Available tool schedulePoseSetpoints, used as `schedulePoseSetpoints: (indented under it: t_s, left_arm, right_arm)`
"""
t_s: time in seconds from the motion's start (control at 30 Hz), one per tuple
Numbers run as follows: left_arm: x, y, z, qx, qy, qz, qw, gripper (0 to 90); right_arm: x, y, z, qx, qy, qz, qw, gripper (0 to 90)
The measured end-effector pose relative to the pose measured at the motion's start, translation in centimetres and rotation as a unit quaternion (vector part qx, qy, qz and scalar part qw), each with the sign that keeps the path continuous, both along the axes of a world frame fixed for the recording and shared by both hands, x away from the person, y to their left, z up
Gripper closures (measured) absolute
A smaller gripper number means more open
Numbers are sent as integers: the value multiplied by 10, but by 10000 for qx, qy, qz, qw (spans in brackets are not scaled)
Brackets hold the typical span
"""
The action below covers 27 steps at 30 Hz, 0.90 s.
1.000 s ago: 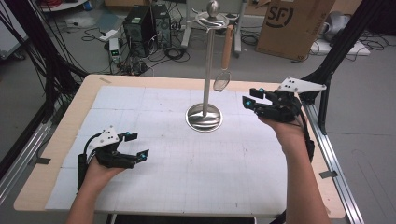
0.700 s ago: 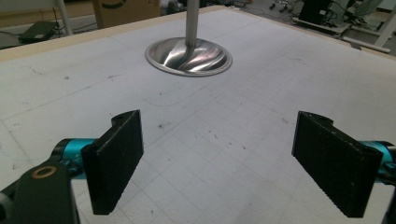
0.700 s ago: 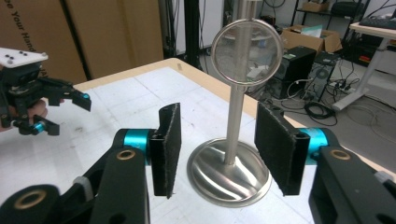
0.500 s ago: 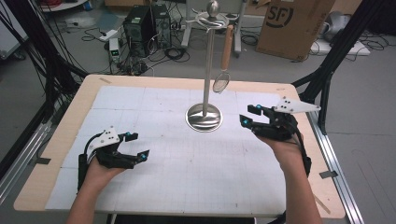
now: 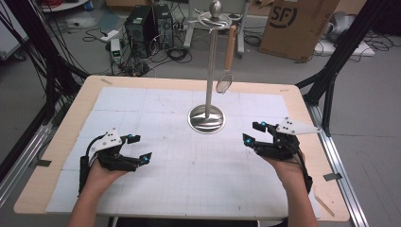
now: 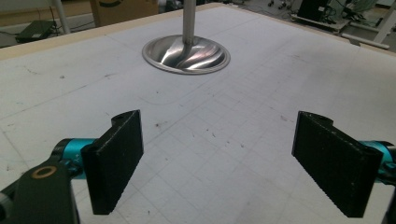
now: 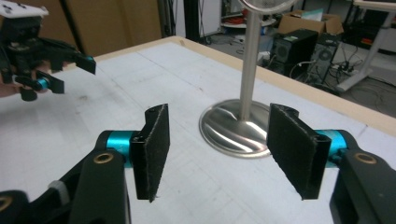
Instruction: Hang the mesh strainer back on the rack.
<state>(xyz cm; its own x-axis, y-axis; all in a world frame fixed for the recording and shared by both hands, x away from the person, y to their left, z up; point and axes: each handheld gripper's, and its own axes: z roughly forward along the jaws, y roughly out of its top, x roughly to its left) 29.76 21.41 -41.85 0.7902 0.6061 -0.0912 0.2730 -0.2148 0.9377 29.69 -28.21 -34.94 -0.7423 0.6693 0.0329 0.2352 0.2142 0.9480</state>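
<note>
The stand [image 5: 207, 118] lies at ten o'clock from the nearer right gripper [image 5: 253, 133], whose empty jaws have just been spreading; the left gripper [image 5: 140, 147] is spread too.

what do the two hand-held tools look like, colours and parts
Both tools are black frames held in bare hands, no sleeves showing. The left tool and right tool each carry a pale grey three-cornered plate on top, with small dark holes on the left one. Turquoise metal cylinders sit behind the flat, black, finely ribbed pads. Brass-coloured pivot rings mark the linkages, and a black cable trails along each wrist.
</note>
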Motion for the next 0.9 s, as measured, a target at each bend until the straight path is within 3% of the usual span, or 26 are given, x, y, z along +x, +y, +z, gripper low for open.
schedulePoseSetpoints:
  t_s: [0.33,0.63,0.9]
  left_arm:
    - [0,-2,-1,29,21,-24,10000,171]
    - [0,-2,-1,50,7,-8,10000,171]
    - [0,-5,0,19,2,-62,10000,171]
  right_arm:
    - [-12,-7,-23,-49,80,-134,9999,357]
    - [-19,-3,-30,-135,45,-75,9999,341]
    - [-22,-10,-41,-69,233,-143,9996,320]
